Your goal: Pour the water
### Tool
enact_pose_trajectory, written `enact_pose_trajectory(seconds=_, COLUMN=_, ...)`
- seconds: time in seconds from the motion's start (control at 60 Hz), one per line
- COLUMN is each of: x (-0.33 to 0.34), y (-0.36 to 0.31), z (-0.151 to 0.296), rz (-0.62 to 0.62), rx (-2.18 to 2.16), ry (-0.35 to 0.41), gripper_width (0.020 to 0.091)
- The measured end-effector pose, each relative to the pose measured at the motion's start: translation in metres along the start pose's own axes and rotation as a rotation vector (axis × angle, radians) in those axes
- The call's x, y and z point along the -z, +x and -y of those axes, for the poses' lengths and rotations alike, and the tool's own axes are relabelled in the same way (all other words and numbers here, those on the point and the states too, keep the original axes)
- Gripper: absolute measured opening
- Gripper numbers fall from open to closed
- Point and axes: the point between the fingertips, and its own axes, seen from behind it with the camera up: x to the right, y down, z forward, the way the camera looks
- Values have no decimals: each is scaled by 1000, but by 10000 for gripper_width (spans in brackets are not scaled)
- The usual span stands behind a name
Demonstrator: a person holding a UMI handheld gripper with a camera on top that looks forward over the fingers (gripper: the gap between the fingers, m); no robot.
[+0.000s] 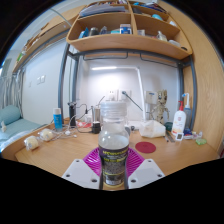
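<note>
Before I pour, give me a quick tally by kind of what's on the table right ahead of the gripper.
Clear bottles between the gripper fingers: 1, the bottle
Clear cups just beyond it: 1, the cup
Red coasters on the table: 1, the coaster
Total: 3
Smaller clutter farther back is too small to count.
</note>
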Motion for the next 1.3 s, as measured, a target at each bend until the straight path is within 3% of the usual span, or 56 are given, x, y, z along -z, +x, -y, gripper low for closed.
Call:
enact_pose_trajectory(seconds=0.333, x=12, y=29, z=26, rz=17, rx=56, ry=13, gripper_width=276)
enact_pose_trajectory(seconds=0.567, x=-36, y=157, z=46, rz=-171, rx=522, ry=-84, gripper_width=277)
enact_pose_trajectory(seconds=0.667, x=-64, y=178, z=63, rz=-226, rx=827, ry=-86, gripper_width=279)
enact_pose_trajectory(seconds=1.0, x=-135, y=131, z=100, rz=-207, rx=1624, ry=5, gripper_width=276)
enact_pose_trajectory(seconds=1.3, x=-157, y=101, z=123, rz=-256, rx=2148, ry=72, gripper_width=279)
